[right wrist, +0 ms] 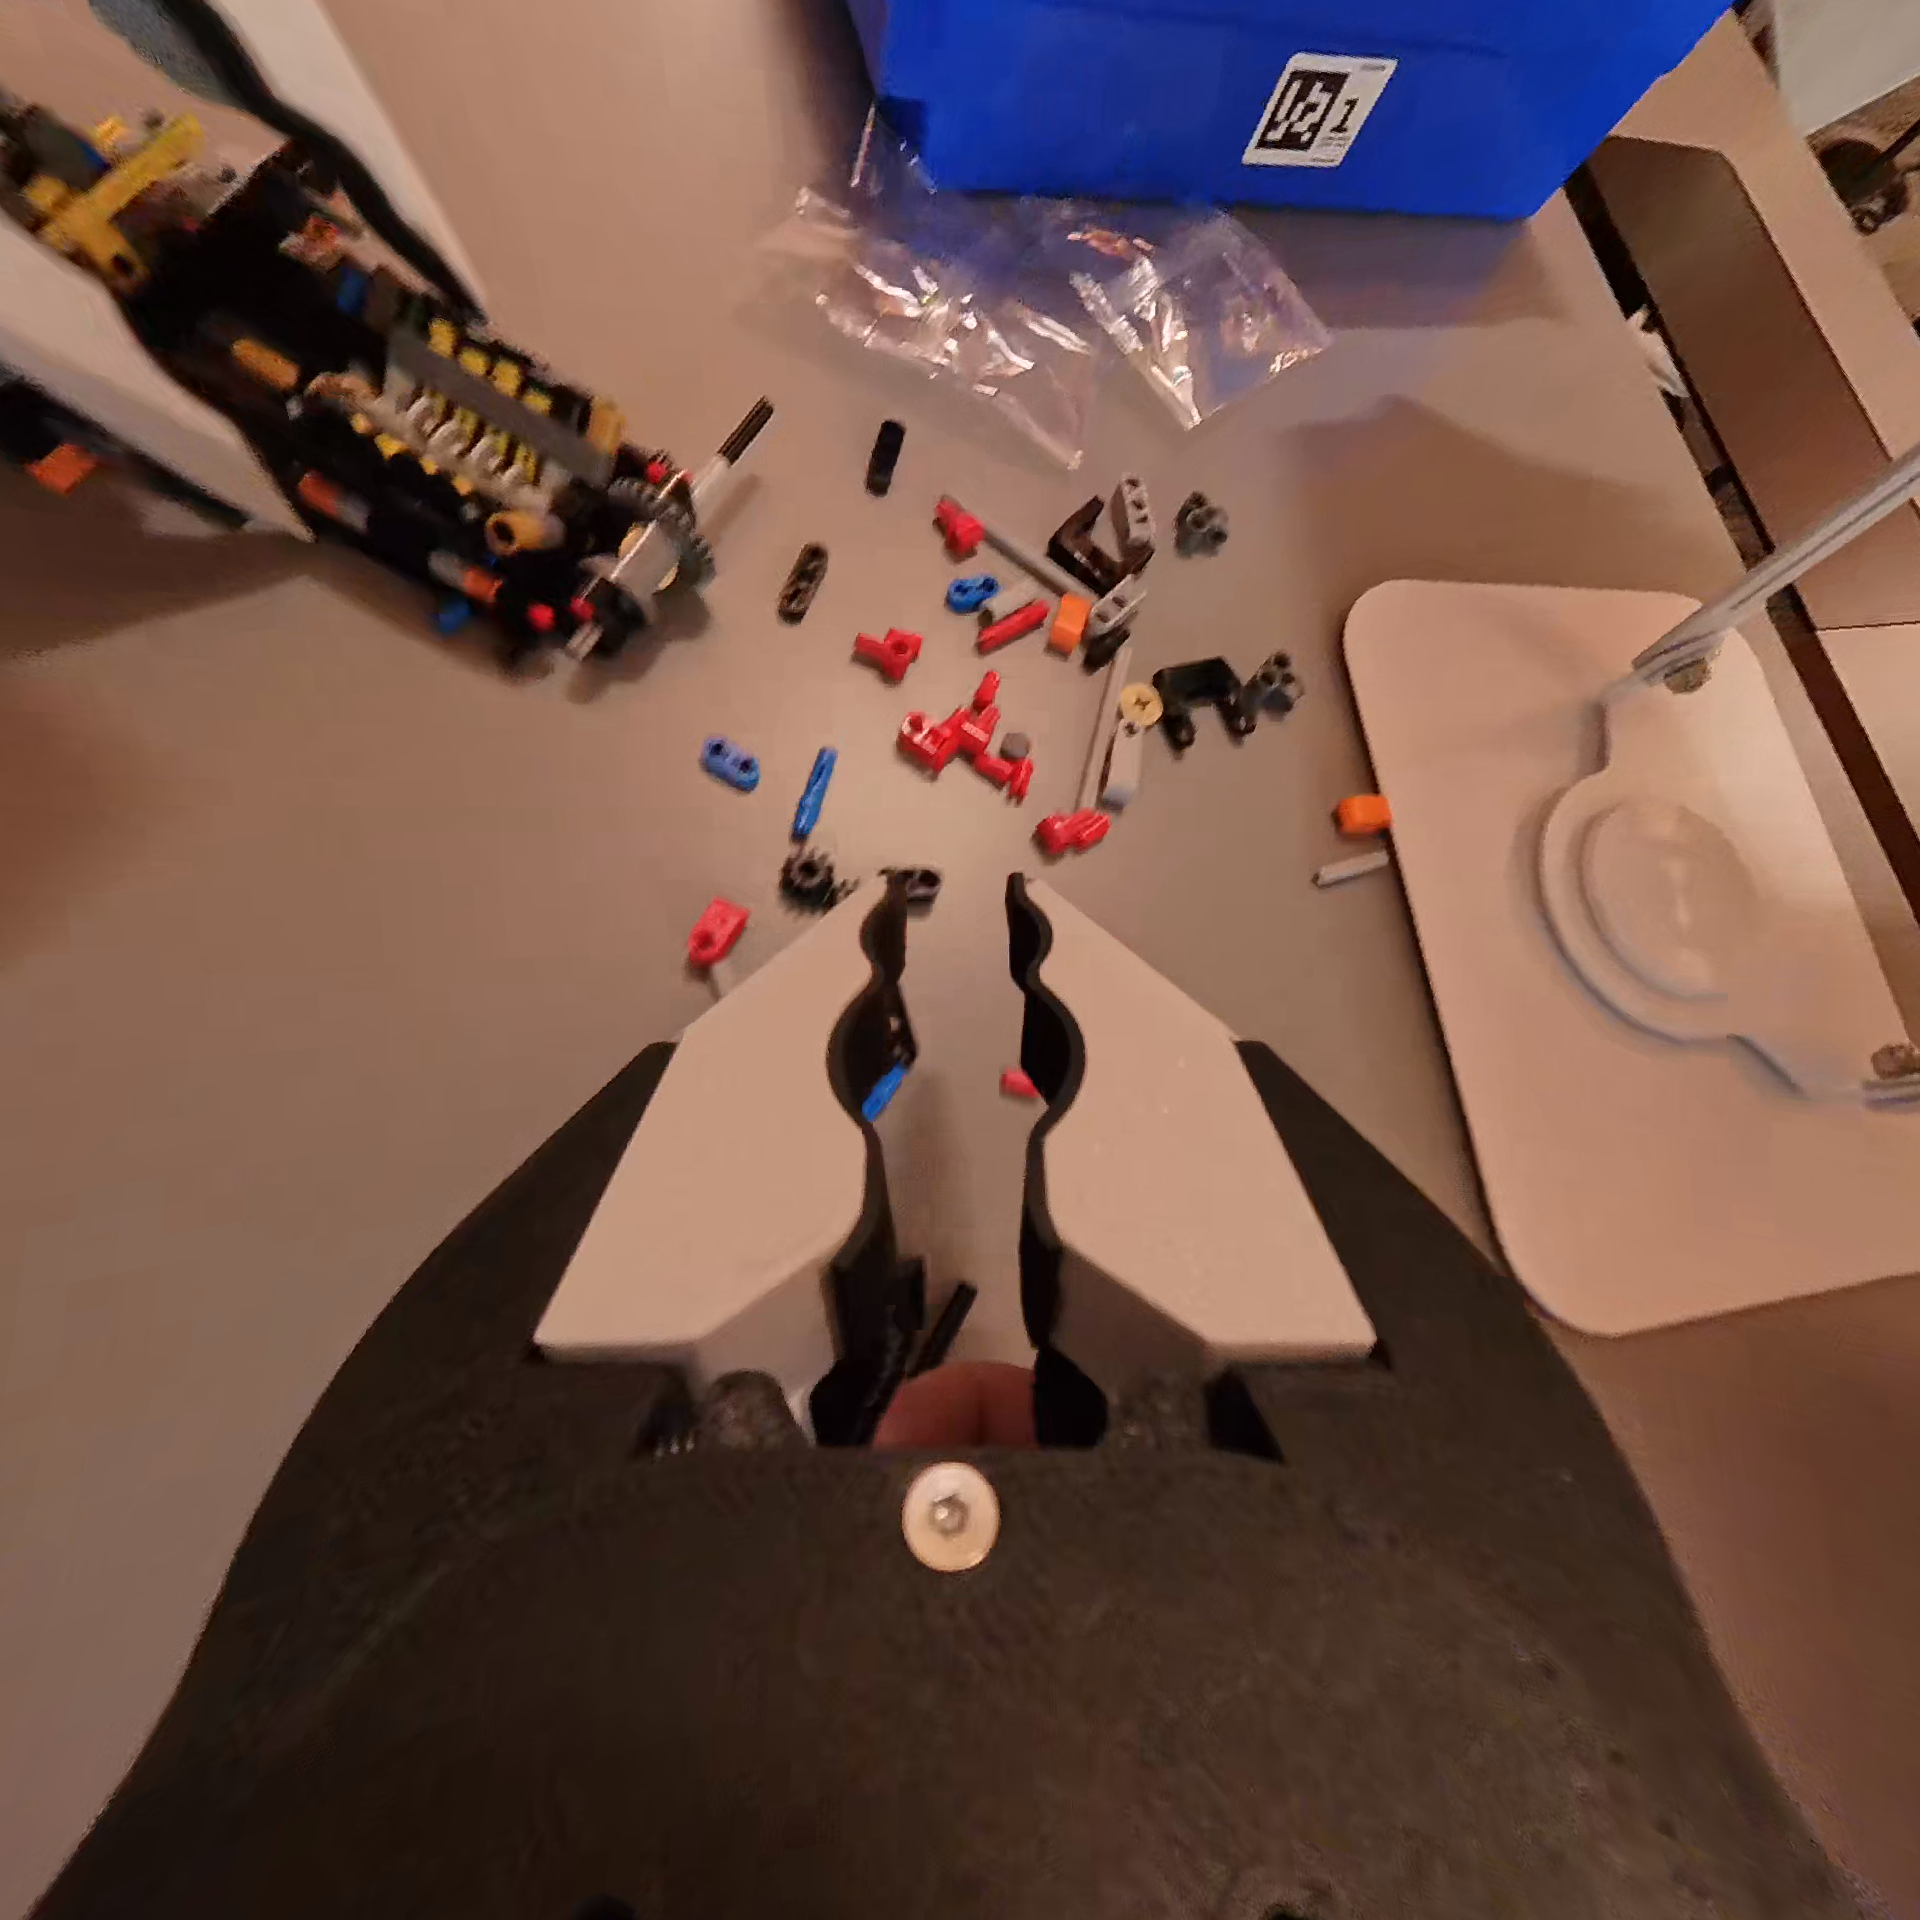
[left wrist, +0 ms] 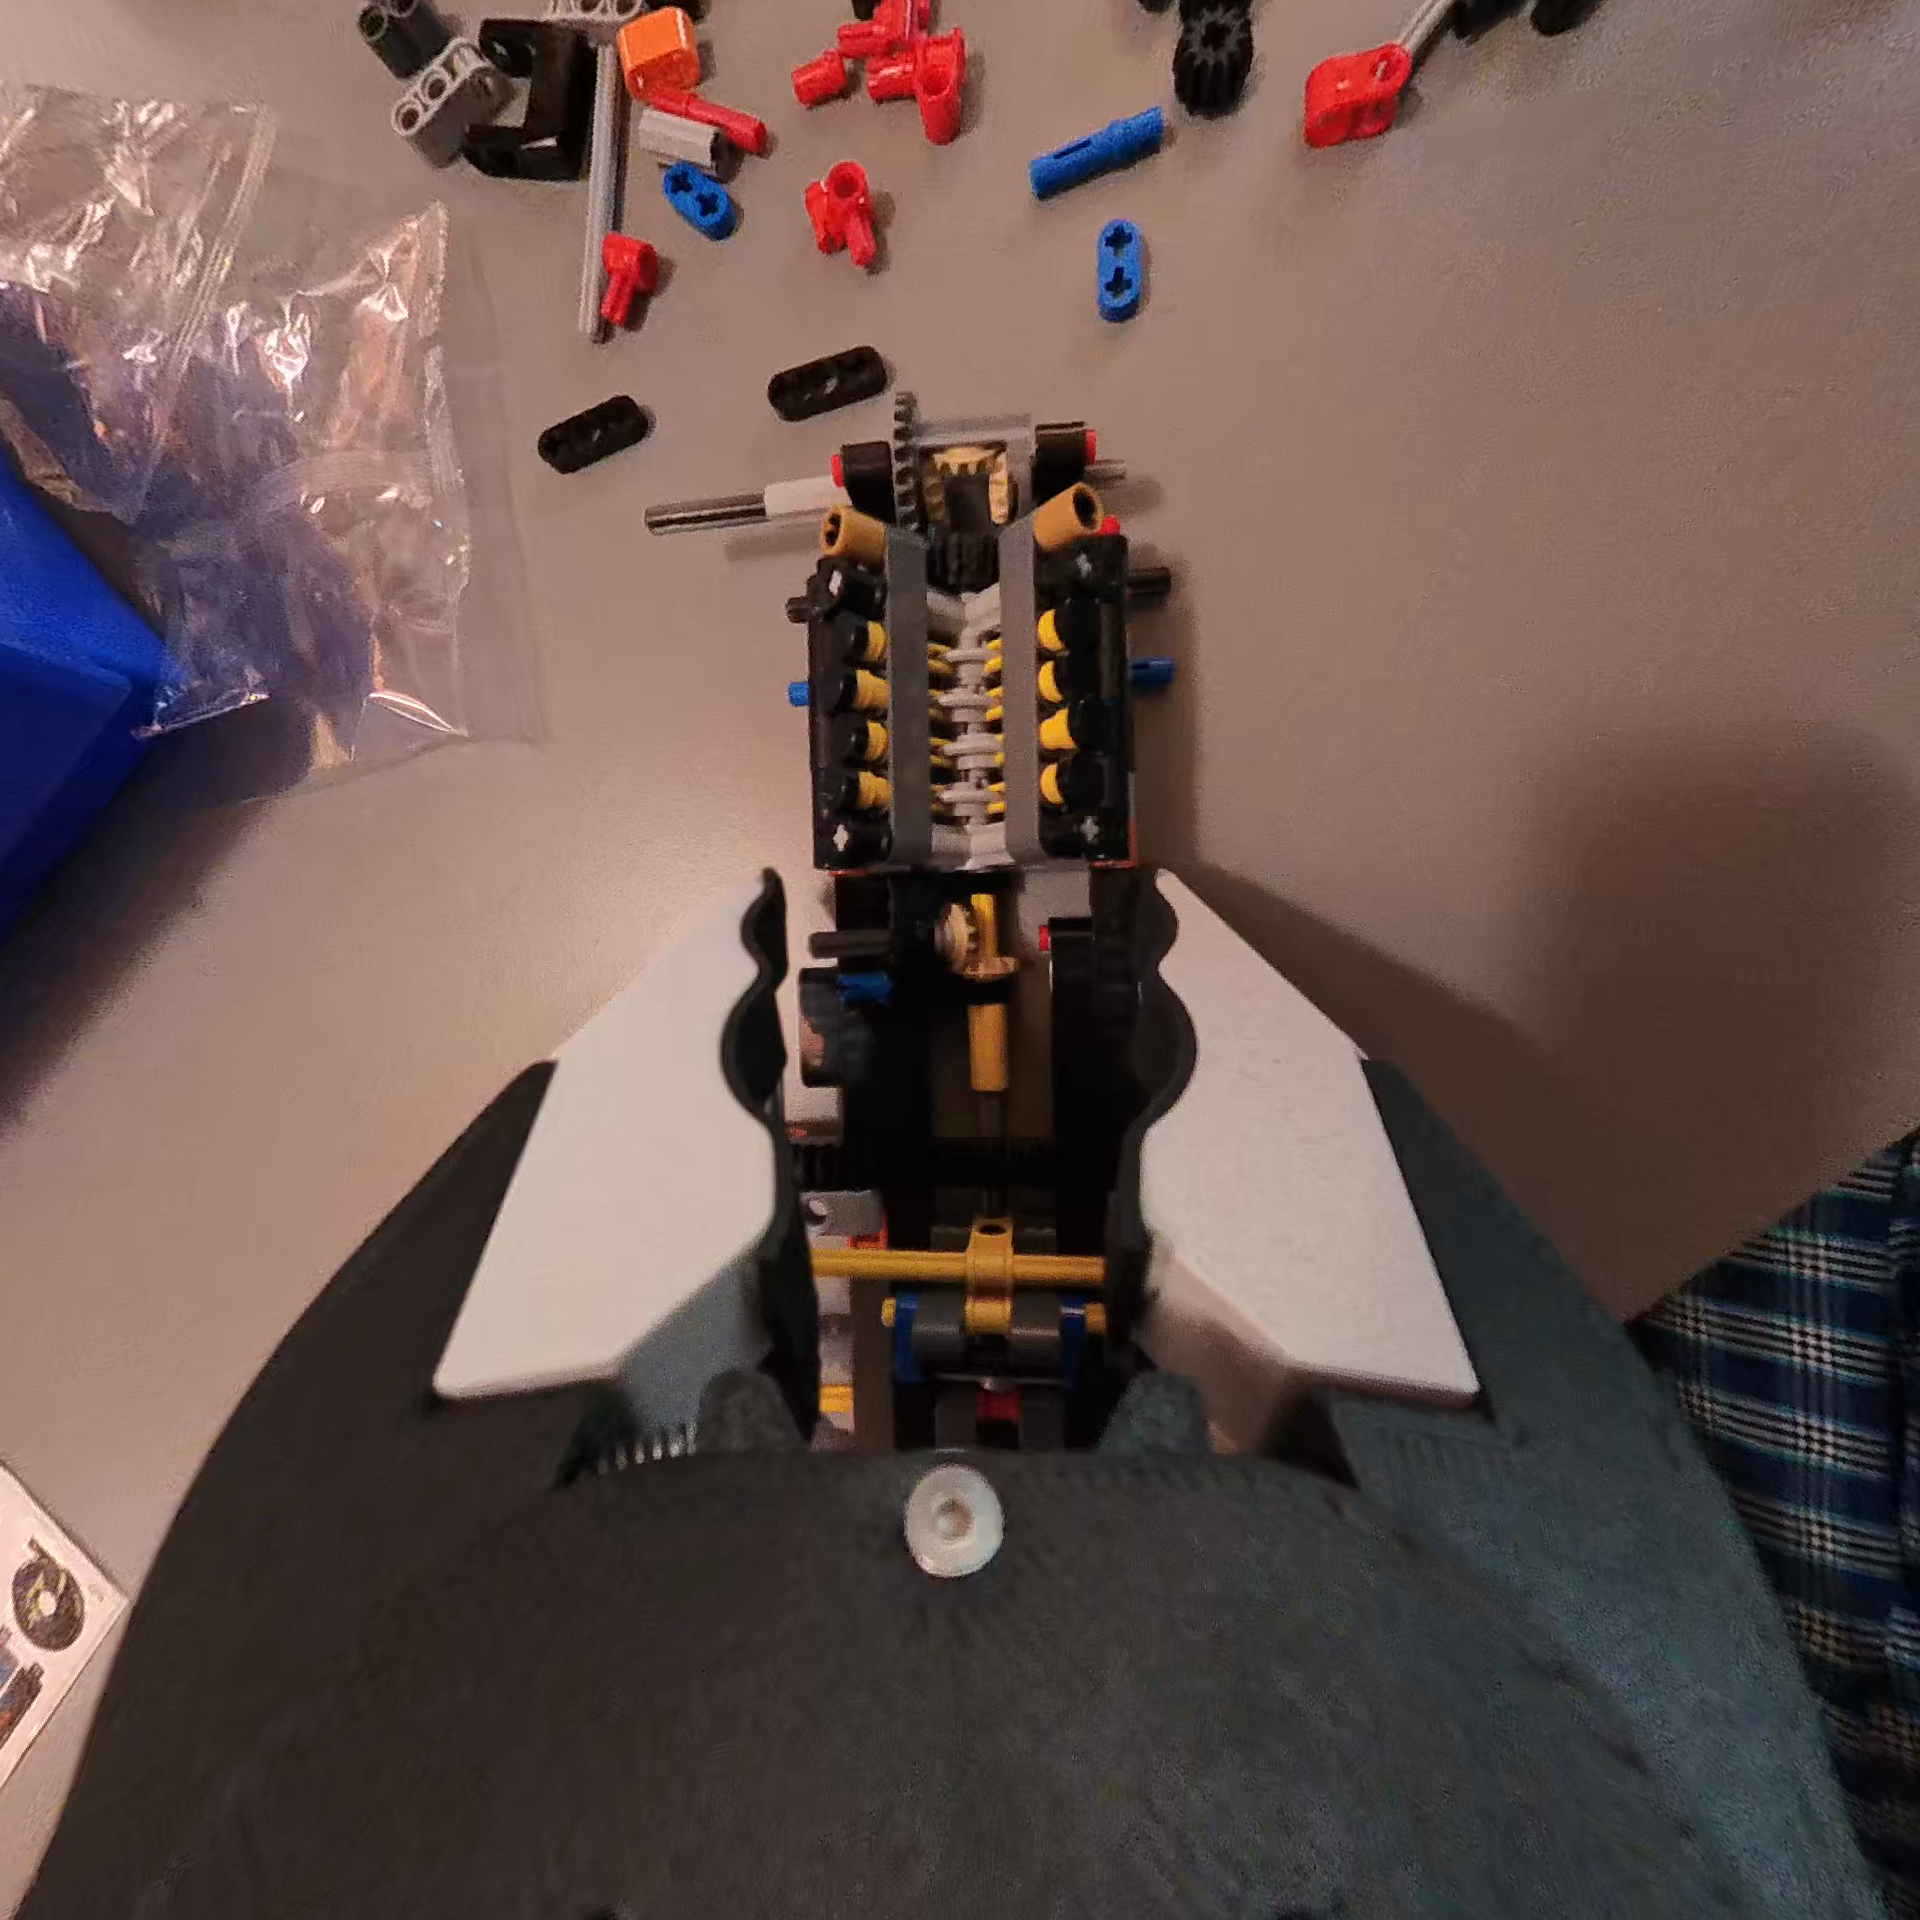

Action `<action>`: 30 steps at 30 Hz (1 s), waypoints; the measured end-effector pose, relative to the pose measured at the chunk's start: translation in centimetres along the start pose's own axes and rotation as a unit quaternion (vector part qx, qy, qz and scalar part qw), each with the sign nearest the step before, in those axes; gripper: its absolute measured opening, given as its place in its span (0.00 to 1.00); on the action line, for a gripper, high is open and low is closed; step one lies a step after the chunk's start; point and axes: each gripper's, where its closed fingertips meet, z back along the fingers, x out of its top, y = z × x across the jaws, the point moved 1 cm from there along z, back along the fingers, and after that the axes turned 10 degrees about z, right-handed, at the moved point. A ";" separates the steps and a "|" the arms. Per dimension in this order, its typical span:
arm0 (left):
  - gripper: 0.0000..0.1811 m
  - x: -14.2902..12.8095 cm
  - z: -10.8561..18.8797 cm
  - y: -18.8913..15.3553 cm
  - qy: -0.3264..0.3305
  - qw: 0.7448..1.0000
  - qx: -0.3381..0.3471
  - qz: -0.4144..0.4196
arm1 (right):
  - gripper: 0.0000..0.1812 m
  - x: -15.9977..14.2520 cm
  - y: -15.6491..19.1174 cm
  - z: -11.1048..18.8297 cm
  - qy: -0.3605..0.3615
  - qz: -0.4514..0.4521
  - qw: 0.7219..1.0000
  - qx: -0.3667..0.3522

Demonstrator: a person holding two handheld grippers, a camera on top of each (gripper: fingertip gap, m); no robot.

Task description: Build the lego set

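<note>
My left gripper (left wrist: 964, 883) is shut on the rear of a long black, grey and yellow lego chassis (left wrist: 966, 707), whose engine block with yellow pistons points away over the tan table. The chassis (right wrist: 468, 457) shows at the upper left of the right wrist view, between the left gripper's white fingers (right wrist: 125, 384). My right gripper (right wrist: 951, 888) is open and holds nothing, low over the table, in front of loose parts. A blue pin (right wrist: 883, 1091) and a small red piece (right wrist: 1018, 1084) lie on the table in its gap. A black gear (right wrist: 808, 878) and a red connector (right wrist: 717, 928) lie just left of its tips.
Loose red connectors (left wrist: 894, 62), a blue pin (left wrist: 1096, 151) and black beams (left wrist: 828, 382) lie beyond the chassis. Clear plastic bags (right wrist: 1039, 301) lie before a blue bin (right wrist: 1143, 94). A white stand base (right wrist: 1610, 935) is at right. A plaid sleeve (left wrist: 1818, 1403) is at right. From the right gripper's tips to the black gear (right wrist: 808, 878) is close to 5 centimeters. It is also in sight in the left wrist view (left wrist: 1220, 44). My left tips are about 15 centimeters from the red connector (right wrist: 717, 928), my right tips only 5 centimeters. My left wrist view (left wrist: 1353, 85) looks at it from another angle.
</note>
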 end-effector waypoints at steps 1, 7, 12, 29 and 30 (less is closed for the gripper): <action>0.36 0.0 0.0 0.0 -0.001 1.000 -0.001 0.002 | 0.10 0.3 -0.5 -0.6 -0.002 -0.006 1.000 0.005; 0.33 0.2 -0.3 0.3 -0.009 1.000 0.003 0.025 | 0.09 1.5 -2.8 -3.8 0.006 -0.010 1.000 0.019; 0.34 0.4 -0.4 0.5 -0.021 0.999 0.005 0.050 | 0.05 3.2 -2.5 -6.3 -0.003 -0.008 0.999 0.046; 0.33 0.7 -0.6 0.8 -0.036 0.996 0.000 0.078 | 0.02 2.8 -1.7 -10.9 0.039 0.033 0.997 0.065; 0.33 0.7 -0.6 0.8 -0.035 0.996 -0.001 0.079 | 0.01 2.8 -1.8 -10.9 0.039 0.035 0.997 0.064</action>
